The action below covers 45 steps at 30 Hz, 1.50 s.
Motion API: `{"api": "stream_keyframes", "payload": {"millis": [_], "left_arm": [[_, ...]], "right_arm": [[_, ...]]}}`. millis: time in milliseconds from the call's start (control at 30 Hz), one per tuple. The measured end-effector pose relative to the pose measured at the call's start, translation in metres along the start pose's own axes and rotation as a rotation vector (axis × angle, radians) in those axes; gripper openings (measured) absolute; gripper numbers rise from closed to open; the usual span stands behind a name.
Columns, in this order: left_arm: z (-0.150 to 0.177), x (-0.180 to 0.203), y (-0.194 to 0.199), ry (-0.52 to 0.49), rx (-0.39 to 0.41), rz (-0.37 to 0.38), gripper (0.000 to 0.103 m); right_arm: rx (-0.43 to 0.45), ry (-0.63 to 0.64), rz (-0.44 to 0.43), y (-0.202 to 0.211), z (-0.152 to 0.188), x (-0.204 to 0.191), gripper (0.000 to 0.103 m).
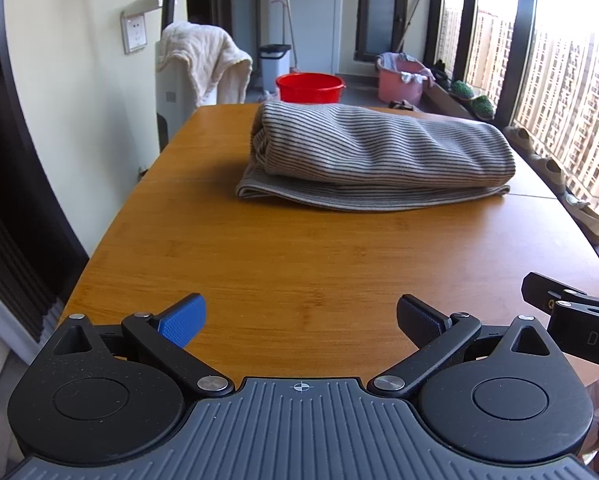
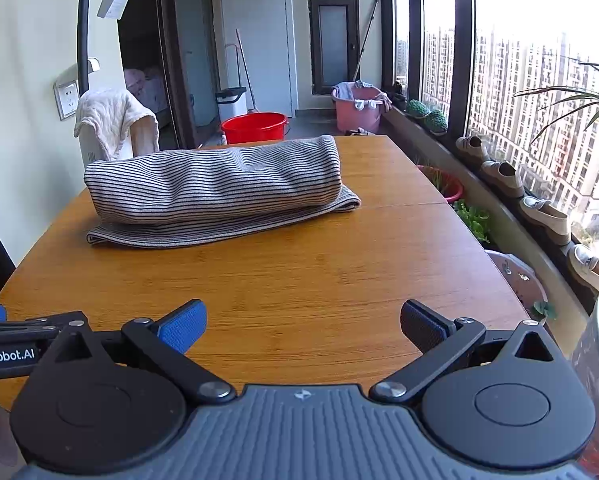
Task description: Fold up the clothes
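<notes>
We see the striped garment lying folded on the counter, well ahead of both jaws and touching neither. The jaws of the left gripper stand wide apart and hold nothing. The jaws of the right gripper are wide apart too, and empty, just beside the left ones above the near edge. Beyond the garment stand a red basin and a pink tub; windows are on the right.

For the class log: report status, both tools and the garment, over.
Left tool open, empty; right tool open, empty. Striped garment folded on wooden table, clear of both tools. Nothing in the way.
</notes>
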<state>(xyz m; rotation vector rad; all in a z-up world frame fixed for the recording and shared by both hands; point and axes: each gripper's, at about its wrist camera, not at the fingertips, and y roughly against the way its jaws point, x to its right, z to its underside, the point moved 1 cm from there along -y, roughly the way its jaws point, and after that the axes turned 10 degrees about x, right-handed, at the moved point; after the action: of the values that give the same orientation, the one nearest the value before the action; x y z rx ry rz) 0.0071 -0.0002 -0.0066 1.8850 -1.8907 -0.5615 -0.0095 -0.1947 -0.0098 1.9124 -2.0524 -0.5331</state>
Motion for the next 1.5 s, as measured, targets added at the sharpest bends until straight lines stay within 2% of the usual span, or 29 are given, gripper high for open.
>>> {"api": "stream_keyframes", "payload": {"millis": [1500], "left_arm": [[0.0017, -0.0024, 0.003, 0.007, 0.001, 0.003, 0.103]], "right_arm": [[-0.001, 0.008, -0.032, 0.0037, 0.0038, -0.0055, 0.103]]}}
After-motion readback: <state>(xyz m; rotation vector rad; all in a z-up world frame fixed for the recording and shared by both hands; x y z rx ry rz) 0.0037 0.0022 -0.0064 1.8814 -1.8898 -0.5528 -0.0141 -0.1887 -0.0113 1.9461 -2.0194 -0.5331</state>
